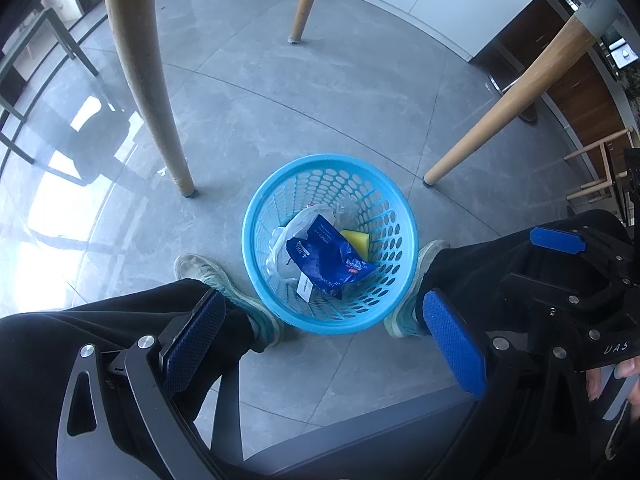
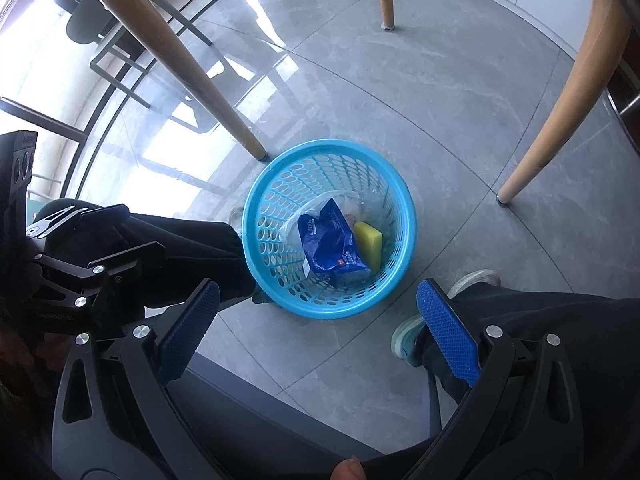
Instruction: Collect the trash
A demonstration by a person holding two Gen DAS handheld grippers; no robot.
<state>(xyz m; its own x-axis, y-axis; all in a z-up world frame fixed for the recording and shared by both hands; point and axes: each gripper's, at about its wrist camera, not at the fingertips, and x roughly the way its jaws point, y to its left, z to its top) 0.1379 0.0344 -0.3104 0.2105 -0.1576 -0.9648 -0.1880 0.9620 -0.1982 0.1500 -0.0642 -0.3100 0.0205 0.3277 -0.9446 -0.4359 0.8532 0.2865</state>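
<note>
A blue basket (image 1: 256,216) is standing upright on the grey tiled floor (image 1: 320,100), and everything else is placing itself around it. Inside the basket a blue packet (image 1: 324,258) is lying across the middle, resting on a white plastic bag (image 1: 294,224). A yellow sponge (image 1: 358,242) is sitting beside the packet, against the basket's right inner wall, and something clear and crumpled is showing behind the packet toward the far wall; what it is cannot be told.

The left gripper (image 1: 324,328) is hanging above the basket's near rim with its jaws spread wide and nothing between them. The right gripper (image 2: 318,314) is likewise hovering over the near side of the basket, jaws wide apart and empty. In the left view the right gripper is also appearing to the right of the basket, over a black trouser leg.

A person is sitting just behind the basket, with a shoe (image 1: 224,284) planted on its left and the other shoe (image 1: 424,256) on its right, both close to its wall. Pale wooden legs (image 1: 140,72) of a table are standing beyond the basket: one to its far left, one to its far right and one well behind it. Window light is glaring on the floor to the left of the basket.
</note>
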